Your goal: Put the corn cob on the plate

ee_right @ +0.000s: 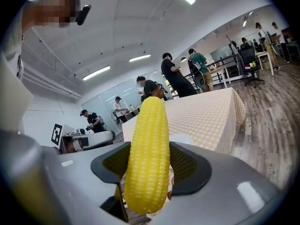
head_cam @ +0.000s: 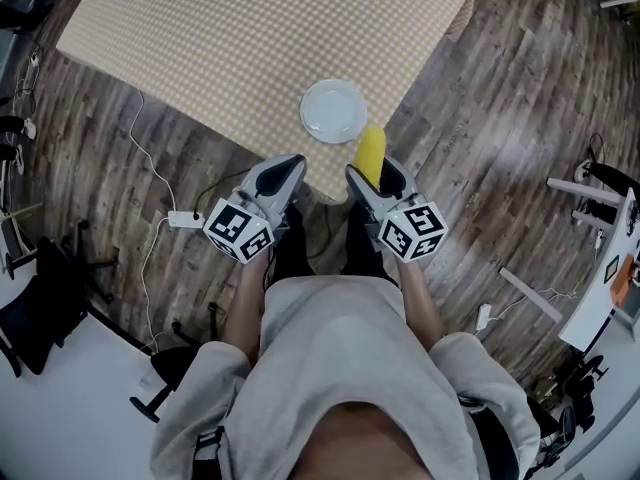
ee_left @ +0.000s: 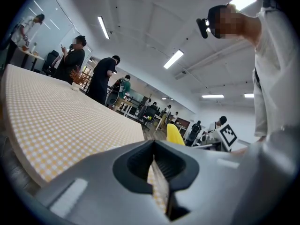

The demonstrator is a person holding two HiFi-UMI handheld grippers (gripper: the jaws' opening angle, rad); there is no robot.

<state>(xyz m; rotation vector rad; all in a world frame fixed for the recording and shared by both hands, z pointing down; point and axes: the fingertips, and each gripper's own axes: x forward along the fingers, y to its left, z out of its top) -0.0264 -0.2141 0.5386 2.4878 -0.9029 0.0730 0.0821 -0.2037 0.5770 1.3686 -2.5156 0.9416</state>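
A yellow corn cob stands upright between the jaws of my right gripper, which is shut on it. In the head view the corn cob pokes out ahead of the right gripper, just short of the table's near edge. The white plate lies on the checked tablecloth close to that edge, a little left of and beyond the cob. My left gripper hovers beside the right one, jaws together with nothing in them. From the left gripper view the corn cob shows past the left gripper.
The table with the beige checked cloth fills the upper middle. A white power strip and cables lie on the wooden floor at left. Chairs and desk frames stand at the sides. Several people stand behind the table.
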